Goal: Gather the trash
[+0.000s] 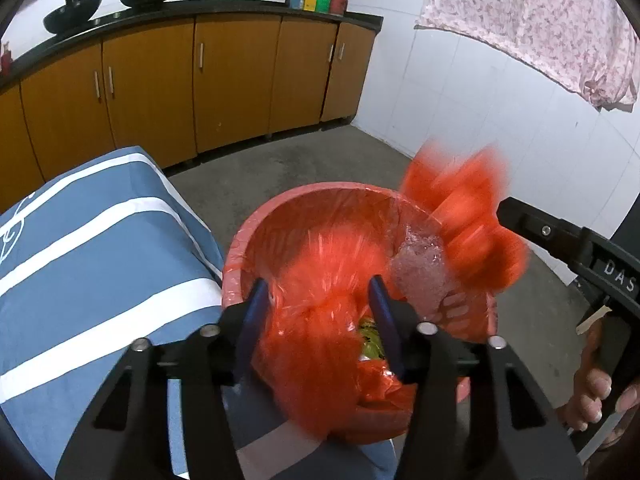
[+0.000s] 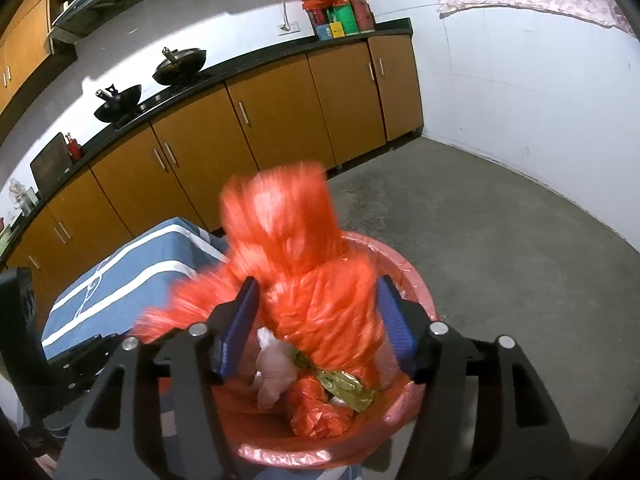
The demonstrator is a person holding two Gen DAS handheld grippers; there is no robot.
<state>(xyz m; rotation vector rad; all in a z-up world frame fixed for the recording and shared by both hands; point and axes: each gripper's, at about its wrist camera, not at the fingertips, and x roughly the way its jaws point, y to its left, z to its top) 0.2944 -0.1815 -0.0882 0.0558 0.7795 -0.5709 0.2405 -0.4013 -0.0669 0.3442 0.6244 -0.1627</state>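
Tying off the orange bag [image 1: 320, 280] lining the bin [image 1: 240, 248] goes best pulling evenly: left gripper [image 1: 320, 312] and right gripper [image 2: 316, 320], jaws wide, each straddle a bunched flap (grip unclear) toward 12 o'clock.

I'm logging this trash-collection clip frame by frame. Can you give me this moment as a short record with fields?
setting: kitchen, orange cabinets, concrete floor
bin: pink trash bin beside a blue striped cloth
liner: orange bag, its edges pulled up, motion-blurred
contents: gold wrapper, white crumpled plastic
left gripper: bag plastic between its open fingers
right gripper: bag plastic between its open fingers
counter: two woks
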